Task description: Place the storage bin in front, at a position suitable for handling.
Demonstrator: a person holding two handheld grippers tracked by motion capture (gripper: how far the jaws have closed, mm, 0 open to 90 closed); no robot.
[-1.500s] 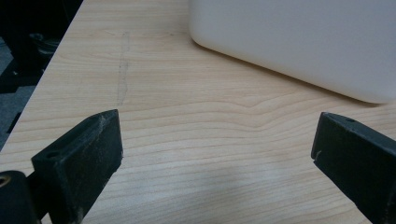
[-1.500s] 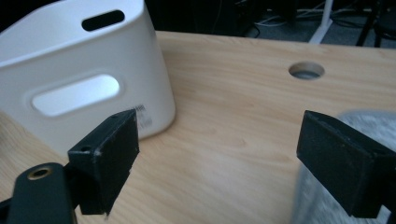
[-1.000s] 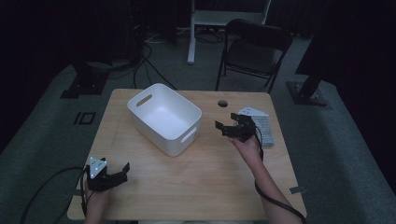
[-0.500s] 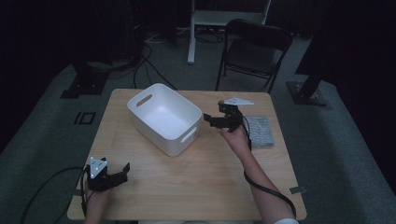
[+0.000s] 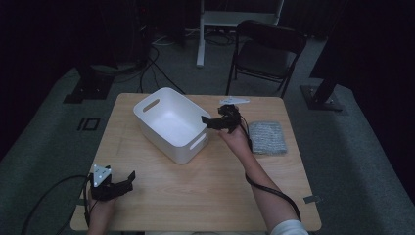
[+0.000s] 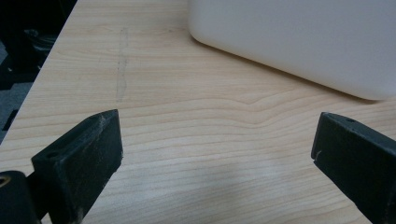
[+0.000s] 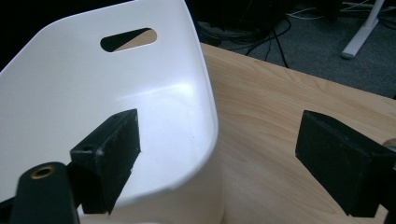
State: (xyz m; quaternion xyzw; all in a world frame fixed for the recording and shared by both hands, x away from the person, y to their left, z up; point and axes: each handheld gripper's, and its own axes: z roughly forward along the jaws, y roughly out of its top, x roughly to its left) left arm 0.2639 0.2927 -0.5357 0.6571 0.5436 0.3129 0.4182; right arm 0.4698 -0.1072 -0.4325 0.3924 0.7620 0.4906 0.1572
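The white rectangular plastic bin (image 5: 171, 123) with slot handles stands on the light wooden bench (image 5: 215, 181). The right tool (image 5: 211, 122), jaws spread and empty, hangs over the bin's near rim, a grey textured pad (image 5: 267, 137) behind it. The left tool (image 5: 125, 179), jaws spread, rests well apart at the bench's near-left corner.

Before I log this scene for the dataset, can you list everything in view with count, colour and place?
Table: one, light wood, centre.
Bin: one, white, empty, two handle slots, table's far left half.
Pad: one, grey, textured, right of the bin near the table's right edge.
Folding chair: one, black, behind the table.
Cables: several, dark, on the floor beyond the table.
Left hand-held gripper: one, black, open, near-left corner.
Right hand-held gripper: one, black, open, at the bin's right rim.
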